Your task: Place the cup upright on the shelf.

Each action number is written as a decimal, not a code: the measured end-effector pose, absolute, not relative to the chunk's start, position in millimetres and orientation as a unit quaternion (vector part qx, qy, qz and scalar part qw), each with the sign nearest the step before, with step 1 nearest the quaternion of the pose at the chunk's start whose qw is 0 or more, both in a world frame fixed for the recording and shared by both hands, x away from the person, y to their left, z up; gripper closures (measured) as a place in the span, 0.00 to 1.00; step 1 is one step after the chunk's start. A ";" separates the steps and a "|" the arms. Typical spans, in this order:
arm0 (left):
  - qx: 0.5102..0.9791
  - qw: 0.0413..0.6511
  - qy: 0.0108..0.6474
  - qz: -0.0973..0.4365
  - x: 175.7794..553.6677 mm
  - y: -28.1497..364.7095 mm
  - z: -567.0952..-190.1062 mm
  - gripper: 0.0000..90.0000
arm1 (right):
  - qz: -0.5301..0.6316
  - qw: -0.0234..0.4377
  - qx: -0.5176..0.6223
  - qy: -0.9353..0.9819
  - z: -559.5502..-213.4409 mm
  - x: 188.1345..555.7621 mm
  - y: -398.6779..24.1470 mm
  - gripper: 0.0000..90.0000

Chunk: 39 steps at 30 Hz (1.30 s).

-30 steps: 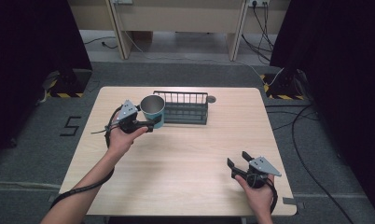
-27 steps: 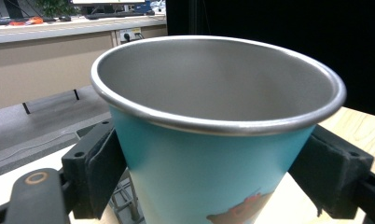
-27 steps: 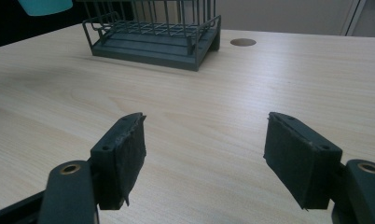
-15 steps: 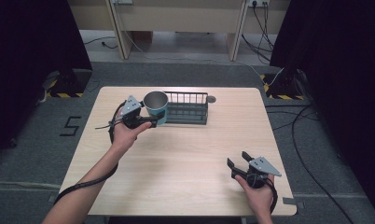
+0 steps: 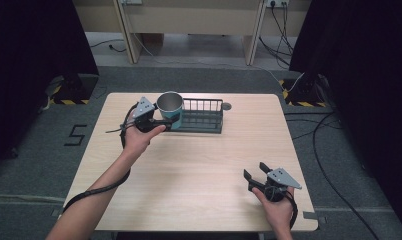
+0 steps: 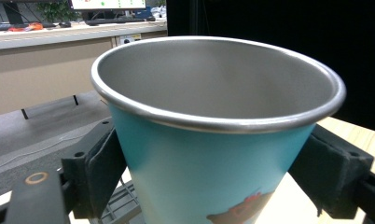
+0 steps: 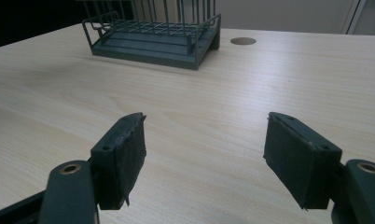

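A teal cup [image 5: 170, 108] with a bare metal inside stands upright in the air over the left end of a dark wire rack [image 5: 204, 116]. My left gripper [image 5: 165, 120] is shut on the cup's lower wall. In the left gripper view the cup [image 6: 213, 140] sits between both black pads, its mouth facing up and nothing inside. My right gripper [image 5: 255, 176] rests low near the table's front right corner, open, with bare tabletop between its pads [image 7: 122, 154]. From there the rack [image 7: 157, 35] shows far ahead.
The light wooden table [image 5: 199, 170] has a round cable hole [image 5: 226, 106] just right of the rack. Cables trail from both grippers over the table's edges. Grey floor and black curtains surround the table.
My left gripper has carried the cup up and to the right, from beside the rack's left end to above it. The right gripper has stayed put.
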<state>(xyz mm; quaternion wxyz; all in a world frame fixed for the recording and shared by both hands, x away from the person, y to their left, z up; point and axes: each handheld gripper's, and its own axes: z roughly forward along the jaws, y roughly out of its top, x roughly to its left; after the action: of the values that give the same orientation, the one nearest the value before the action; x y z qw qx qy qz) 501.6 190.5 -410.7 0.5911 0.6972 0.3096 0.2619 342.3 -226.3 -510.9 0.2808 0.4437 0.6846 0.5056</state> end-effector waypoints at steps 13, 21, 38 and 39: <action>0.695 0.593 0.308 0.265 516.5 177.9 -399.8 0.17 | 0.506 0.278 0.446 0.684 -511.3 342.4 -227.0 0.33; 0.691 0.594 0.317 0.263 526.7 172.8 -397.9 0.17 | 0.506 0.279 0.446 0.684 -511.4 342.7 -227.6 0.34; 0.687 0.588 0.332 0.269 552.1 156.9 -390.2 0.17 | 0.507 0.278 0.446 0.683 -511.5 342.8 -228.9 0.34; 0.686 0.588 0.333 0.269 553.5 156.1 -389.9 0.17 | 0.507 0.278 0.446 0.683 -511.5 342.8 -229.0 0.34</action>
<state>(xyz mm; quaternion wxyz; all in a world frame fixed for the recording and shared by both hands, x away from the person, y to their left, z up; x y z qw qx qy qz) 553.5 156.1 -389.9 0.5880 0.6864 0.3325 0.2692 342.8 -229.0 -511.5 0.2776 0.4462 0.6832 0.5070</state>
